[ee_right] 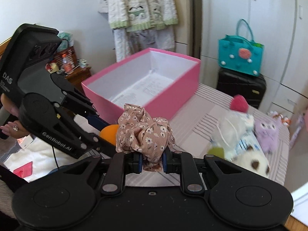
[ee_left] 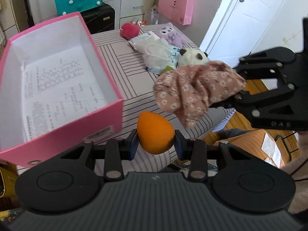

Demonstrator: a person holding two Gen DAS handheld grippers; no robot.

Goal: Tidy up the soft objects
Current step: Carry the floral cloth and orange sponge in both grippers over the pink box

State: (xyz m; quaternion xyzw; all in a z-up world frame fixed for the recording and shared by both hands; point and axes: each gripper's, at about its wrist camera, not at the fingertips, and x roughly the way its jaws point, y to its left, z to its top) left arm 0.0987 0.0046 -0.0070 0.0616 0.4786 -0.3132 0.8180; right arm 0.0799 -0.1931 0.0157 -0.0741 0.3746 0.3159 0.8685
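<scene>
My left gripper (ee_left: 156, 144) is shut on an orange egg-shaped sponge (ee_left: 155, 139), held above the striped table. My right gripper (ee_right: 152, 160) is shut on a pink floral scrunchie (ee_right: 144, 132). That scrunchie (ee_left: 192, 88) also shows in the left wrist view, hanging to the right of the sponge. An open pink box (ee_left: 63, 119) with white walls and a printed sheet on its floor stands at the left of the table; in the right wrist view the box (ee_right: 169, 98) lies straight beyond the scrunchie. The sponge (ee_right: 108, 131) peeks out at the scrunchie's left.
Still on the striped tablecloth (ee_left: 123, 61) lie a panda plush (ee_left: 193, 56), a purple plush (ee_left: 171, 33), a red fuzzy ball (ee_left: 130, 30) and white packets (ee_left: 154, 52). A black suitcase (ee_right: 240, 86) bearing a teal bag (ee_right: 240, 59) stands behind the table. A hand (ee_right: 11, 129) holds the left gripper.
</scene>
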